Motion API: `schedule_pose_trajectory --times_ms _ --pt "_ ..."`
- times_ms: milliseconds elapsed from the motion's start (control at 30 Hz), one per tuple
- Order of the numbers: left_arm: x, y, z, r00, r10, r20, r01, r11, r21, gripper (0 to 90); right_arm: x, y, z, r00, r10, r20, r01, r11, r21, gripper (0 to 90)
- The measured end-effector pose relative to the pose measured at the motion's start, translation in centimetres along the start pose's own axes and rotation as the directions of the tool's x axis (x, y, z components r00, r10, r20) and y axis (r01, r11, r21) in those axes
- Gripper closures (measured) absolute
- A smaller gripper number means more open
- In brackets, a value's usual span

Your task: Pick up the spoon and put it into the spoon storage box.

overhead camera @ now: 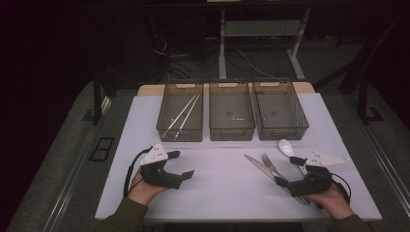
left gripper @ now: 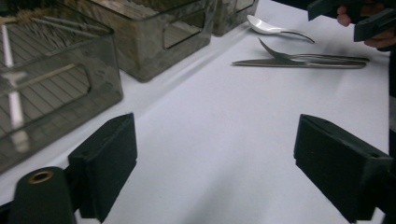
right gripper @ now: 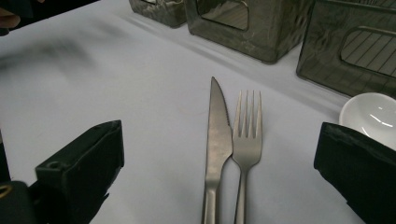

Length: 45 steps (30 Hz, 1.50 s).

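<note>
A steel knife (overhead camera: 261, 166), a fork (overhead camera: 269, 163) and a white spoon (overhead camera: 286, 147) lie side by side on the white mat (overhead camera: 217, 188) at front right. My right gripper (overhead camera: 288, 170) hovers open over their handles. In the right gripper view its jaws (right gripper: 224, 154) straddle the knife (right gripper: 218, 135) and fork (right gripper: 247, 135), with the spoon bowl (right gripper: 373, 114) at the right jaw. My left gripper (overhead camera: 183, 164) rests open at front left with nothing between its jaws (left gripper: 224, 163). The left gripper view shows the knife (left gripper: 299, 64), fork (left gripper: 303, 57) and spoon (left gripper: 266, 28) farther off.
Three translucent grey bins stand in a row at the back of the mat: left (overhead camera: 180, 130), middle (overhead camera: 232, 133), right (overhead camera: 283, 133). White chopsticks (overhead camera: 183, 113) lie in the left bin. Bare mat lies between the two grippers. Dark floor and table legs surround the table.
</note>
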<state>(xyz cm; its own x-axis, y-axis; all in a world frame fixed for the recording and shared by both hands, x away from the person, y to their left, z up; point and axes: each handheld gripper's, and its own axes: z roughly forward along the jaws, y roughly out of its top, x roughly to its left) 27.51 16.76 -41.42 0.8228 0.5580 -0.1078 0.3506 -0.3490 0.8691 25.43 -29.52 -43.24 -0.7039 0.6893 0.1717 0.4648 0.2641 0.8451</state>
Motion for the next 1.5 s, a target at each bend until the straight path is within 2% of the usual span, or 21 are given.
schedule_pose_trajectory --times_ms 133,167,233,300,367,500,600,767,933,1033,1133,1267,1500 --pt "-0.2 -0.5 0.3 0.9999 0.008 0.01 -0.008 0.9999 0.007 2.2 0.0 0.1 0.0 0.9999 0.007 -0.009 -0.007 1.0 0.029 1.8" --pt "-0.2 -0.6 0.5 0.9999 0.011 0.01 -0.011 0.9998 0.017 0.4 0.0 0.1 0.0 0.9998 0.013 -0.013 -0.012 0.999 0.038 4.5" --pt "-0.2 -0.8 0.6 0.9996 0.02 0.023 -0.02 0.9996 0.02 0.0 0.0 0.2 -0.1 0.9997 0.016 -0.02 -0.015 0.999 0.045 5.5" --pt "-0.3 -0.8 0.8 0.9993 0.033 0.019 -0.033 0.9992 0.024 0.0 -0.1 0.2 -0.2 0.9996 0.015 -0.023 -0.014 0.999 0.051 13.6" --pt "-0.2 -0.8 0.8 0.9995 0.028 0.017 -0.028 0.9991 0.033 0.0 -0.1 0.3 -0.3 0.9996 0.018 -0.024 -0.016 0.998 0.054 17.3" --pt "0.1 -0.9 0.8 0.9999 0.011 0.012 -0.011 0.999 0.043 0.0 -0.3 0.5 -0.5 0.9995 0.017 -0.025 -0.015 0.997 0.071 34.2" --pt "0.2 -1.0 0.8 0.9998 0.016 0.012 -0.017 0.999 0.042 0.0 -0.6 0.5 -0.5 0.9997 0.018 -0.014 -0.017 0.996 0.092 44.8" --pt "0.3 -1.1 0.9 0.9998 0.007 0.018 -0.007 0.9993 0.037 0.0 -1.5 0.4 -0.5 0.9998 0.015 0.016 -0.017 0.993 0.121 61.8" --pt "0.3 -1.1 0.9 0.9997 0.013 0.023 -0.014 0.9989 0.044 0.0 -2.5 0.2 -0.6 0.9979 0.026 0.06 -0.036 0.985 0.168 76.9" --pt "0.3 -1.1 0.9 0.9996 0.013 0.025 -0.014 0.9989 0.044 0.0 -3.4 -0.1 -0.8 0.9966 0.035 0.075 -0.048 0.983 0.178 84.6" --pt "0.3 -1.1 0.9 0.9997 0.012 0.023 -0.013 0.999 0.044 0.0 -4.1 -0.3 -0.9 0.9949 0.045 0.09 -0.062 0.978 0.198 89.4" --pt "0.2 -1.1 0.9 0.9996 0.008 0.025 -0.009 0.999 0.045 0.0 -4.7 -0.5 -0.9 0.9923 0.063 0.107 -0.085 0.971 0.225 89.6" --pt "0.3 -1.1 1.0 0.9996 0.003 0.027 -0.004 0.9988 0.049 0.0 -5.0 -0.8 -0.7 0.9878 0.066 0.141 -0.101 0.959 0.263 89.7"
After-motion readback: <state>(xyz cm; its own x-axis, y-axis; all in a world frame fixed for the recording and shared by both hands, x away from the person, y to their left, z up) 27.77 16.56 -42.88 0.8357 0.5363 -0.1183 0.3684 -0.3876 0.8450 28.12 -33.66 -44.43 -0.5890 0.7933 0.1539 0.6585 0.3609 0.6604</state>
